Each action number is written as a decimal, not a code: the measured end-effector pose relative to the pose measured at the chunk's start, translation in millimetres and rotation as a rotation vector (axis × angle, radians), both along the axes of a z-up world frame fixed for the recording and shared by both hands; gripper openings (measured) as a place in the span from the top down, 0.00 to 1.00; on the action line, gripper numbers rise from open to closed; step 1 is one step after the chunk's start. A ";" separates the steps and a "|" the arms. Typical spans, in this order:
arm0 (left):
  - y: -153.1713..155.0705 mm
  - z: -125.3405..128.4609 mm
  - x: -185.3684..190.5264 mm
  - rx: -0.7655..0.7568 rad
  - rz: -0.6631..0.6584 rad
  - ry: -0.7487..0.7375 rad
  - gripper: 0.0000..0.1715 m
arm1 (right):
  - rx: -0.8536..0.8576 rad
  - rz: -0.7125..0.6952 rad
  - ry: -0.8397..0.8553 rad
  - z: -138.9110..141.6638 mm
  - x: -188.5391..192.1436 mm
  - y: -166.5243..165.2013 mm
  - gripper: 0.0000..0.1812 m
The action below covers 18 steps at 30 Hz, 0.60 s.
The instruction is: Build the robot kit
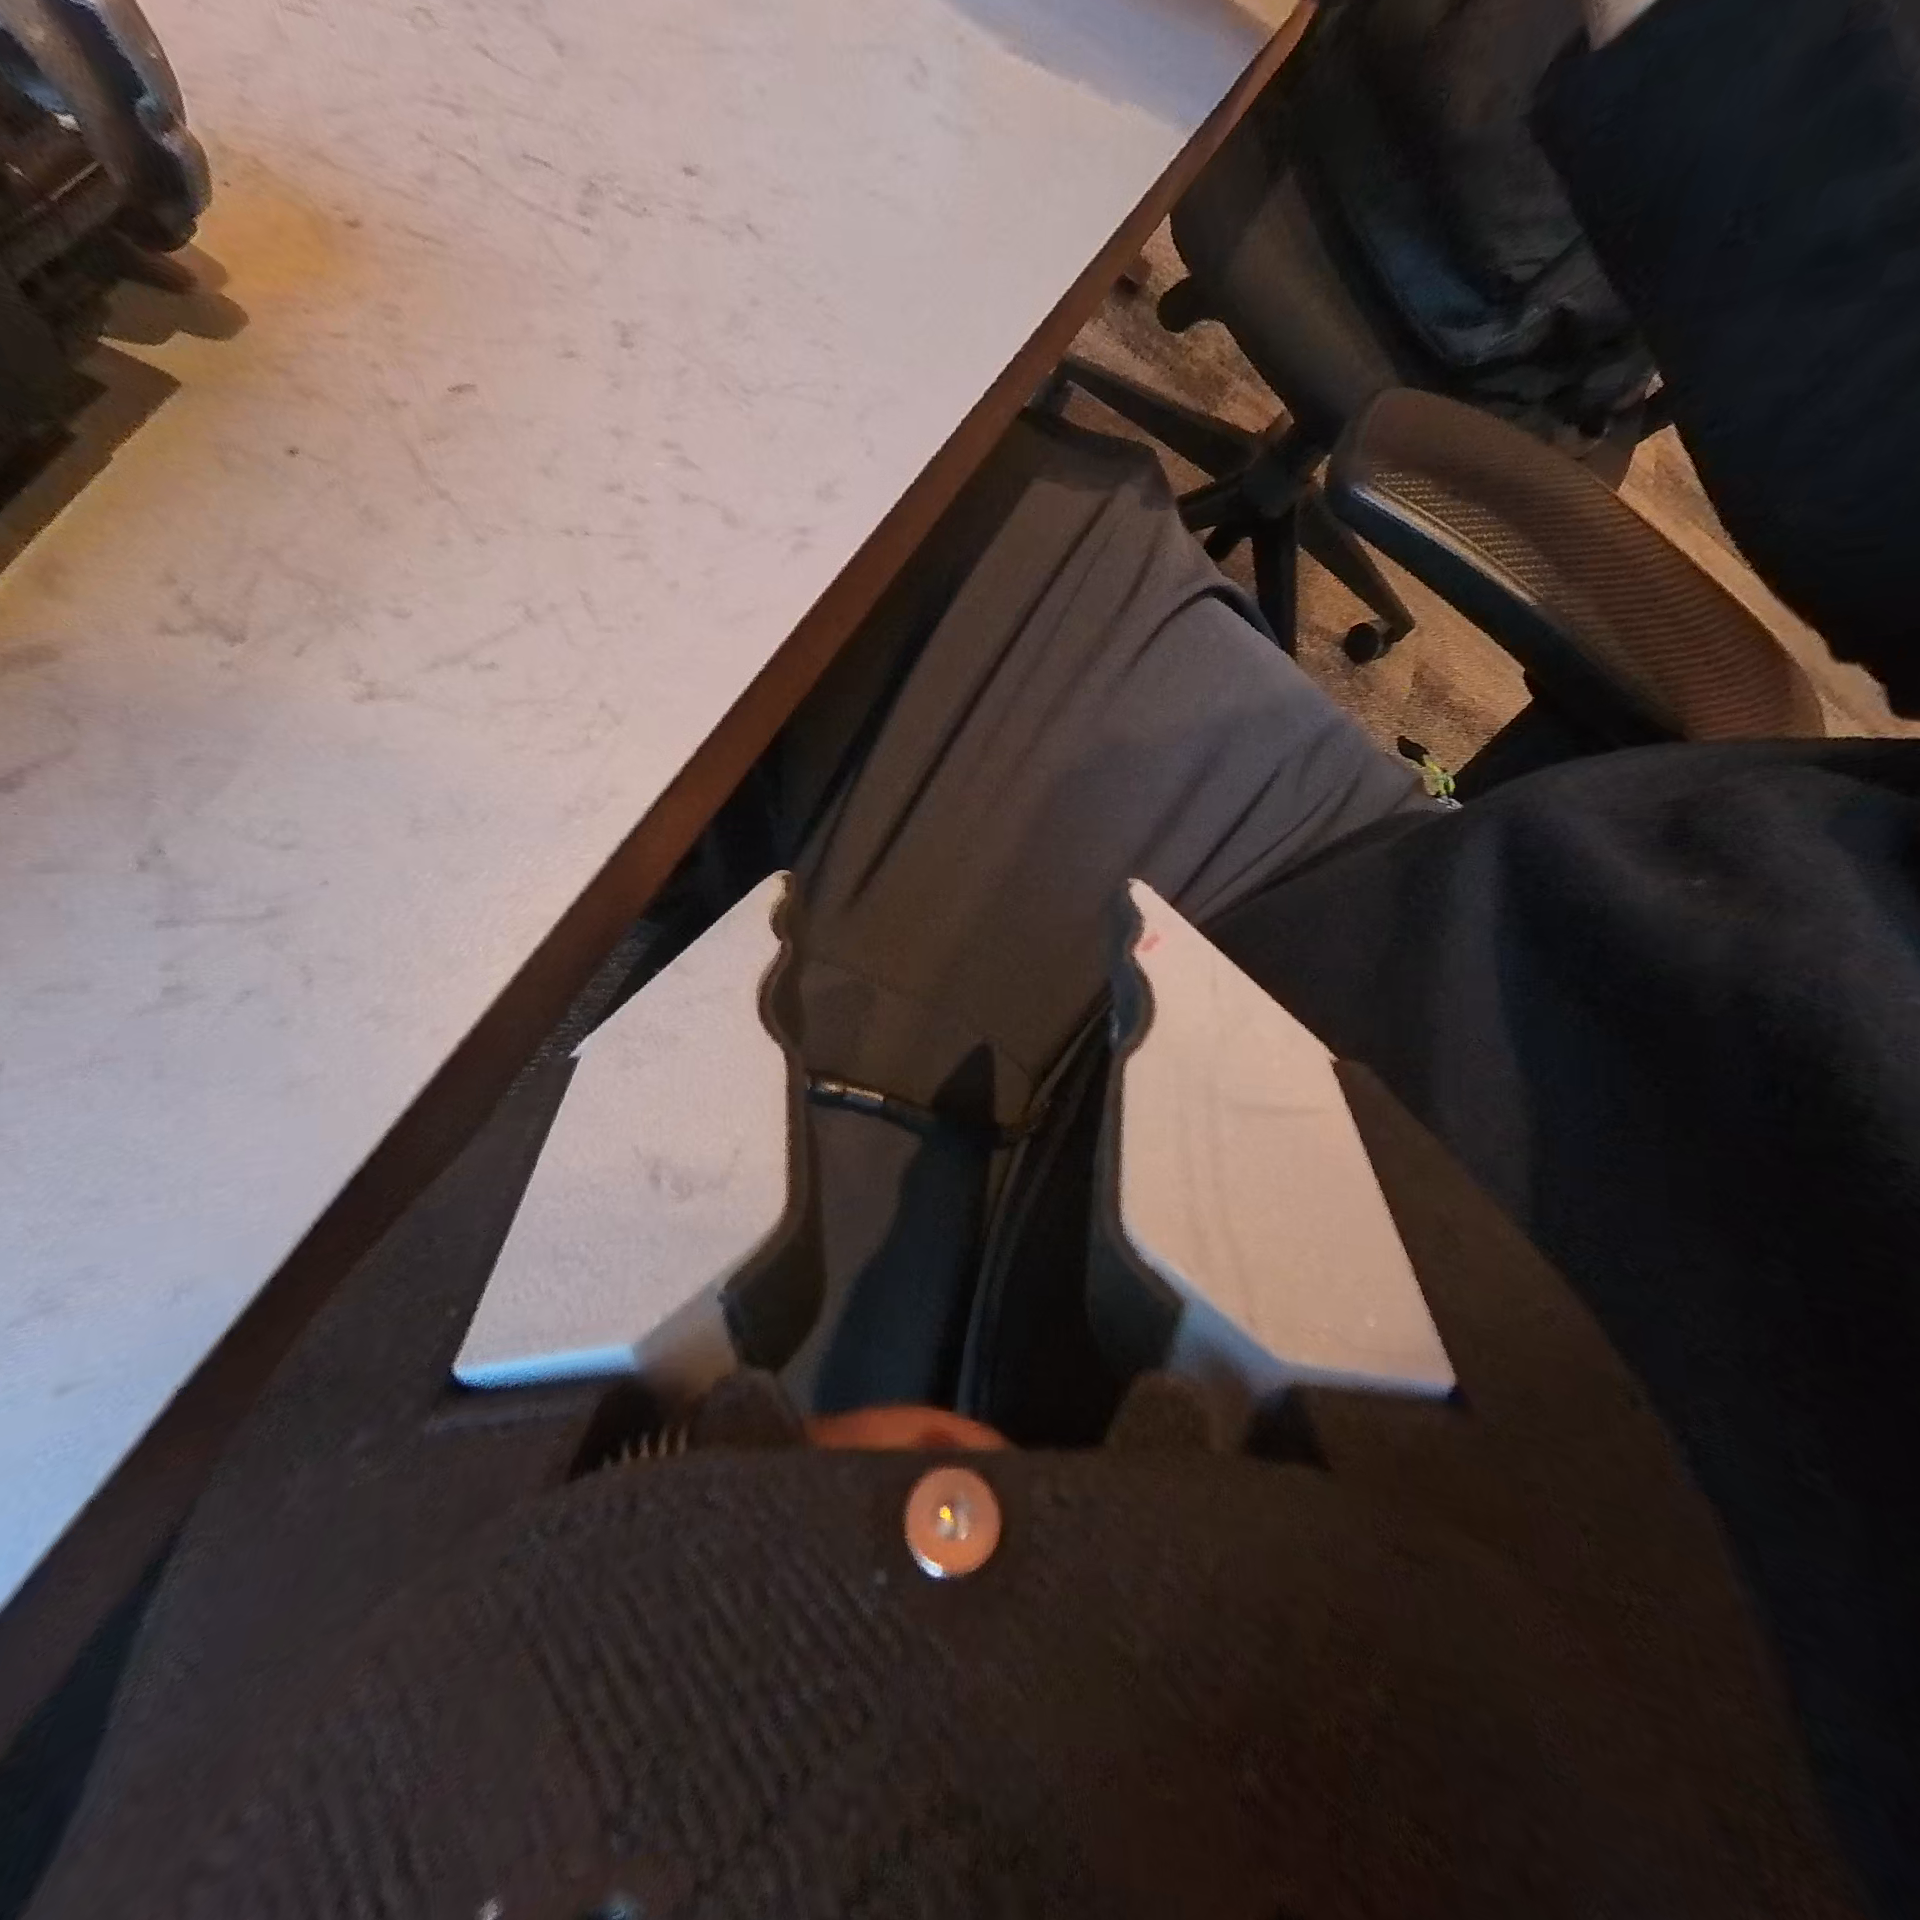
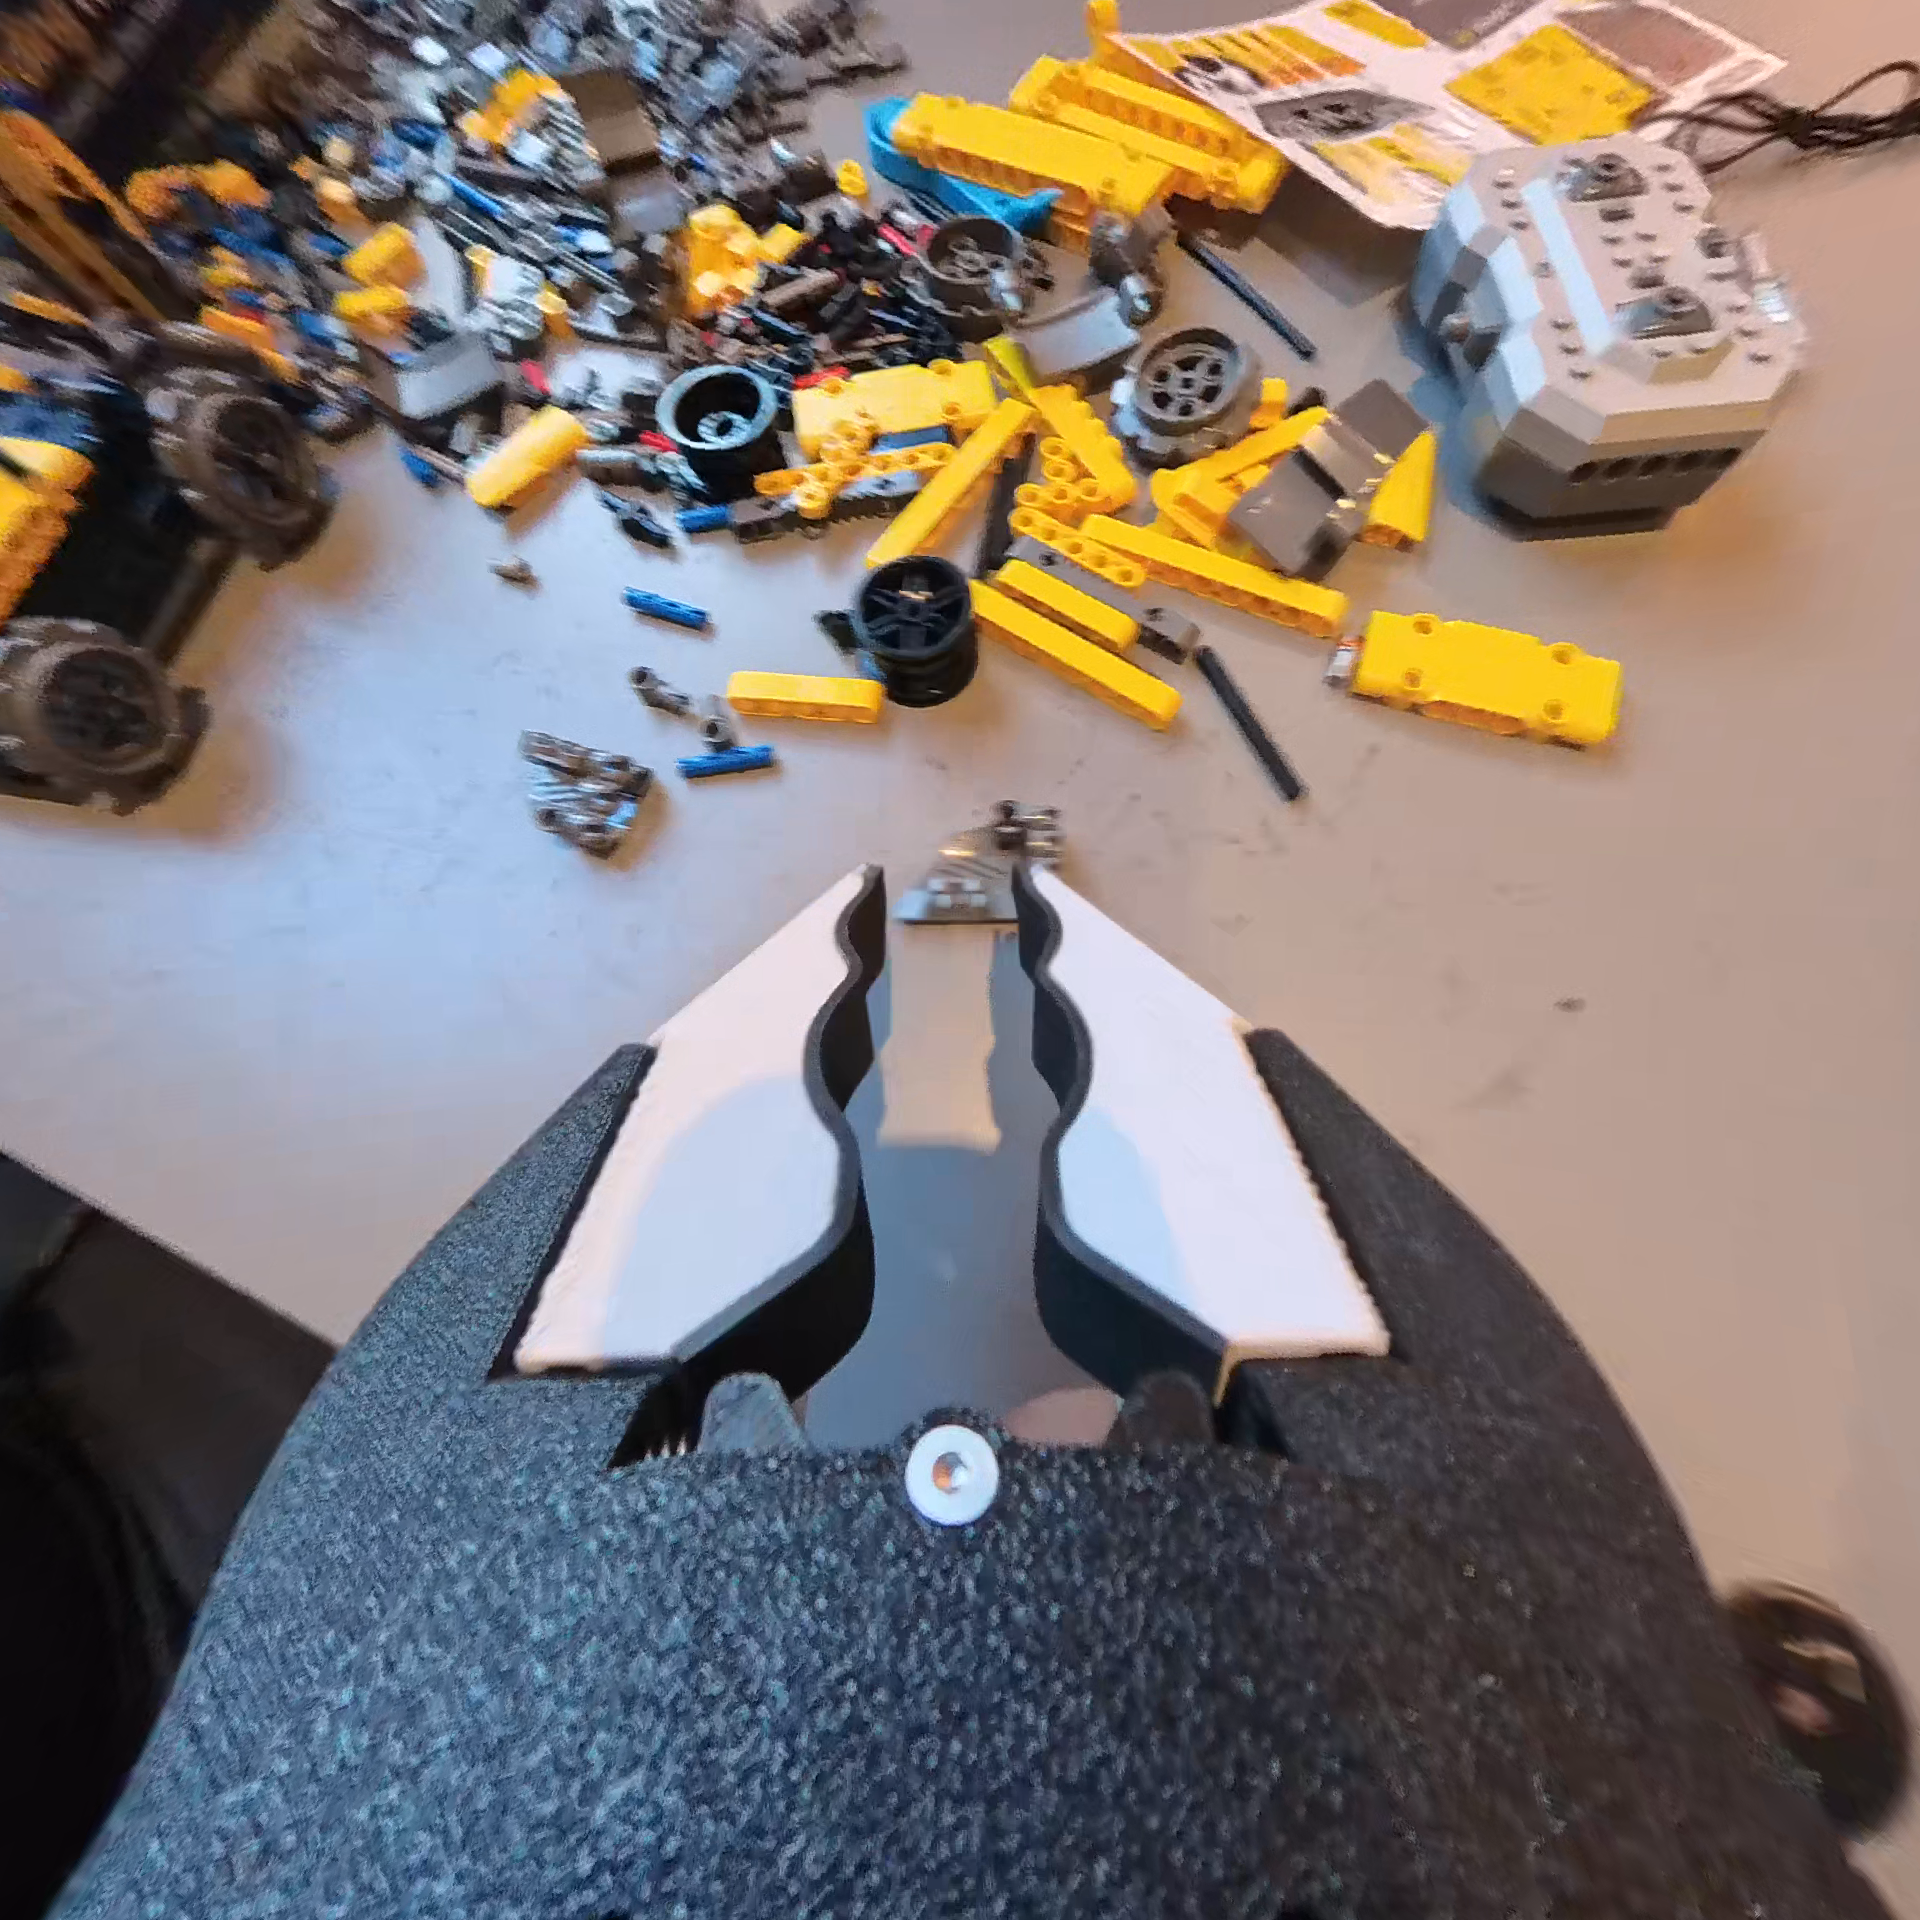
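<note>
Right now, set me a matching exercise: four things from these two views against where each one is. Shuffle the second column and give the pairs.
Things:
1. small grey piece
2. left gripper
3. paper sheet
4. black wheel

Places:
a. over a person's grey trouser leg, beside the table edge
b. far end of the table, top right in the right wrist view
c. between the fingertips of the right gripper
d. mid-table, touching the yellow beams

Pairs: 1-c, 2-a, 3-b, 4-d
</note>
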<state>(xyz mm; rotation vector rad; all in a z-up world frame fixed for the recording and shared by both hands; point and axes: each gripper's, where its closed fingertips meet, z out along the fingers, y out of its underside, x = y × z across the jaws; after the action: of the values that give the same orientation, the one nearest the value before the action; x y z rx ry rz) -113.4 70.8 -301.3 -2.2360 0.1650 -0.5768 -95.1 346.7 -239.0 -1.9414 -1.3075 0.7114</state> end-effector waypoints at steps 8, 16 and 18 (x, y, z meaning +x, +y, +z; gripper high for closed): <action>0.5 -0.4 0.6 -0.002 -0.002 0.003 0.66 | 0.000 0.130 -0.041 -30.5 -38.5 -67.3 0.80; -0.2 1.4 -1.8 0.005 0.005 -0.001 0.66 | -0.008 0.158 -0.047 -25.4 -61.2 -73.0 0.81; -0.1 1.4 -1.9 0.004 0.005 -0.003 0.66 | -0.031 0.170 -0.057 -28.3 -65.2 -76.8 0.81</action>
<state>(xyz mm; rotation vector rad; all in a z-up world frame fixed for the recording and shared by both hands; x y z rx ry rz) -115.3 70.7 -299.9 -2.2306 0.1592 -0.5770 -160.3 269.9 -267.3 -1.9030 -1.5188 0.7676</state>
